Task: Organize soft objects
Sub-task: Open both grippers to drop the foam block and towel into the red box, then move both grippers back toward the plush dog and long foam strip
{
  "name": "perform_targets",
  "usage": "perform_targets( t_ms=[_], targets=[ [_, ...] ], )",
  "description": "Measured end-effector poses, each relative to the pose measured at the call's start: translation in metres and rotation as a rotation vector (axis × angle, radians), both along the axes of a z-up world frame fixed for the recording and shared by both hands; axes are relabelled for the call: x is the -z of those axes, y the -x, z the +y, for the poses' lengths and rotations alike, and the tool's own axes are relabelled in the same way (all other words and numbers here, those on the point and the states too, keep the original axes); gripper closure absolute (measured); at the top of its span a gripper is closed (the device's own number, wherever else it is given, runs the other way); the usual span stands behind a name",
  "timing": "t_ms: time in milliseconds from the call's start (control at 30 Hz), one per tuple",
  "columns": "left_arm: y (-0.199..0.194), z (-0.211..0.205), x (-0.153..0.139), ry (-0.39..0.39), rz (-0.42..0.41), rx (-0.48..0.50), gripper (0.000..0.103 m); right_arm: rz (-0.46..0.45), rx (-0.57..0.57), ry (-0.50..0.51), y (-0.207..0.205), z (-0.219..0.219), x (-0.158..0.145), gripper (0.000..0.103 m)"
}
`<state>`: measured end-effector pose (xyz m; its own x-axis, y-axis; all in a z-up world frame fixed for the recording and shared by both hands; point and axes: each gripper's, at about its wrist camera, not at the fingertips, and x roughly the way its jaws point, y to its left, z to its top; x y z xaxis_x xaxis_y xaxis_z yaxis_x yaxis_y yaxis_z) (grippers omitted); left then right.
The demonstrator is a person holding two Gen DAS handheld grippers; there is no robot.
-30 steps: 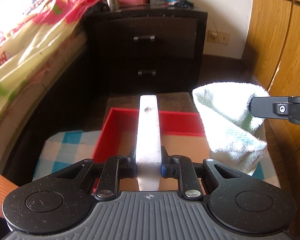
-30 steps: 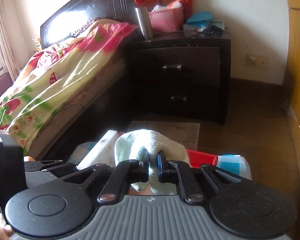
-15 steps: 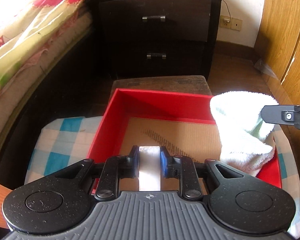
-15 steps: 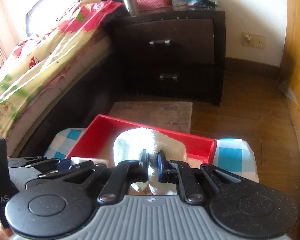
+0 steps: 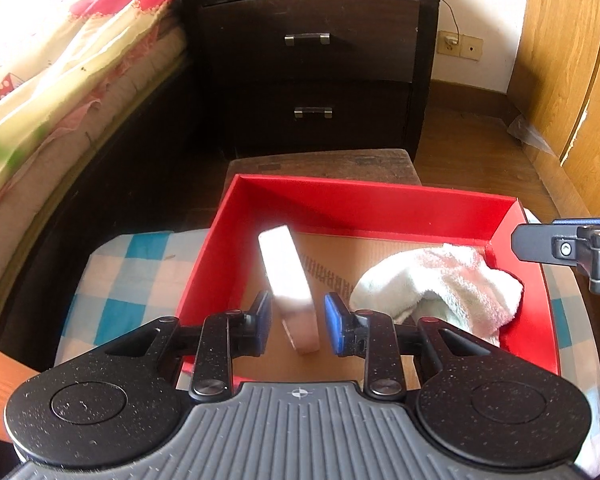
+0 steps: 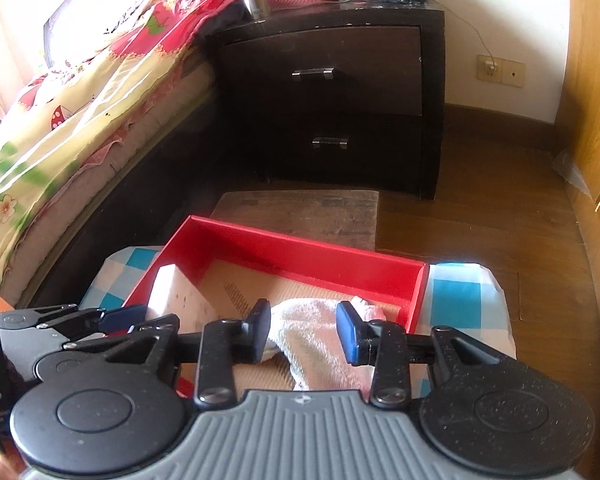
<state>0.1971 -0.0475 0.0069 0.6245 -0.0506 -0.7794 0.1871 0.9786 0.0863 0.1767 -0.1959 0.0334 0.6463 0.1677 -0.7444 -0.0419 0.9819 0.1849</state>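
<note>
A red box (image 5: 340, 194) with a cardboard floor sits on a blue-checked cloth (image 5: 116, 284). A white sponge block (image 5: 288, 284) stands on edge inside it, between the fingers of my left gripper (image 5: 294, 322), which is open and apart from it. A white towel (image 5: 440, 284) lies crumpled in the box's right side. My right gripper (image 6: 304, 328) is open just above the towel (image 6: 312, 336); the sponge block (image 6: 176, 296) and the box (image 6: 300, 248) also show in the right wrist view.
A dark nightstand (image 5: 312, 60) with two drawers stands behind the box, a low wooden stool (image 5: 324, 162) between them. A bed with a flowered quilt (image 5: 60, 60) runs along the left. A wooden wardrobe (image 5: 572, 60) is on the right.
Both grippers lowered into the box and opened. The sponge block left my left gripper and now stands in the box. The towel left my right gripper and lies in the box.
</note>
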Motion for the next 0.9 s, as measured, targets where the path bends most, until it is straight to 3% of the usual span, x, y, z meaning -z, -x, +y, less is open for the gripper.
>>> perform_targets(
  t_ms=[900],
  targets=[
    [0.052,0.017,-0.001,-0.01,0.038,0.017,0.058,0.119,-0.086,0.03,0.065,-0.009,0.032,0.087]
  ],
)
